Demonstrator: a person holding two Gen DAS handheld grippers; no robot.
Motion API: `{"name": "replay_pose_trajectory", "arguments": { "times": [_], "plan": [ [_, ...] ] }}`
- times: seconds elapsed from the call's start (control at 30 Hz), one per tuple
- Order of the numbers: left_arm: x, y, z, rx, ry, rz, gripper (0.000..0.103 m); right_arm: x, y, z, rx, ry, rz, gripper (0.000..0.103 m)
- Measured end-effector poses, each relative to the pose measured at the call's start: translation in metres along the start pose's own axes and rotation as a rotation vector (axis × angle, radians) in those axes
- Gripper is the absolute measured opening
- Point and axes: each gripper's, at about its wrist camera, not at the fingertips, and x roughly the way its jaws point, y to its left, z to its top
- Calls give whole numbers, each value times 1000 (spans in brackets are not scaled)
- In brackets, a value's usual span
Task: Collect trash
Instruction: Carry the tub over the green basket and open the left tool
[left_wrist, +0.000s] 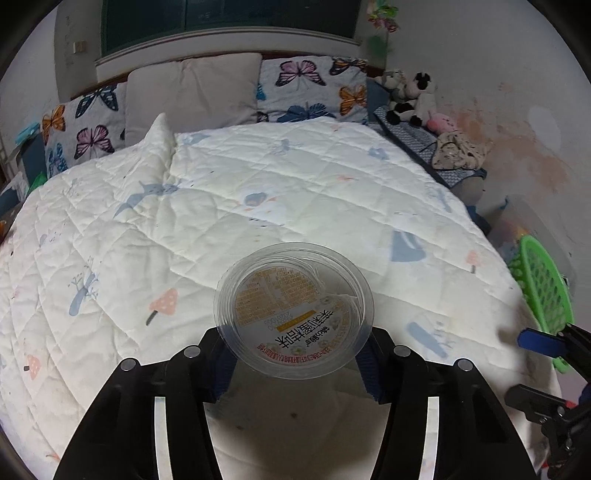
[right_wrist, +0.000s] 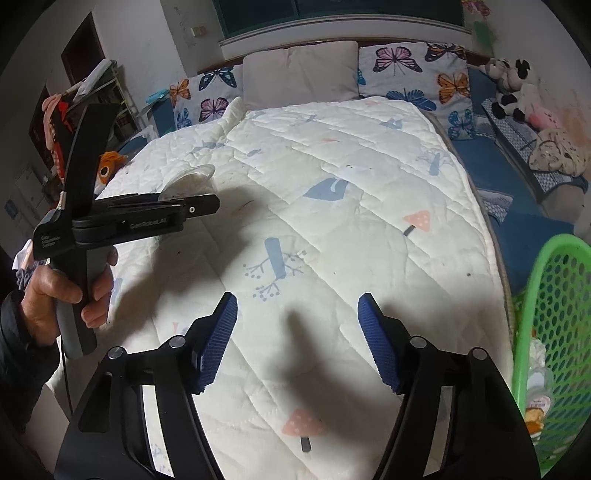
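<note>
Quilted white bedspread (left_wrist: 258, 177) underneath; left gripper (left_wrist: 295, 354) pinches a round clear plastic cup (left_wrist: 293, 310), right gripper (right_wrist: 297, 339) spread wide beside green mesh basket (right_wrist: 554, 332).

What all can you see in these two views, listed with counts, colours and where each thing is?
plastic cup: one, clear with an orange and white label, held over the quilt near the foot of the bed
basket: one, green mesh, right of the bed, some trash inside
quilt: one, white with mushroom and tree prints, covering the bed
butterfly pillows: two, grey with coloured butterflies, at the headboard
plain pillow: one, beige, between them
stuffed toys: a few, black, white and pink, far right corner
left hand-held gripper: one, black with blue pads, shut on the cup
right hand-held gripper: one, black with blue pads, open and holding nothing, above the quilt
</note>
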Motion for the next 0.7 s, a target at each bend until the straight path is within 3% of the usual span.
{"name": "replay_pose_trajectory", "arguments": {
  "times": [0.23,0.7],
  "plan": [
    [-25,-24,-8,32,-25,-43,53,-21,-9,-12,22,-22,-15,68],
    [-52,-108,-17,145,-48,-159,53,-72,-53,-45,88,-51,-108,68]
  ]
}}
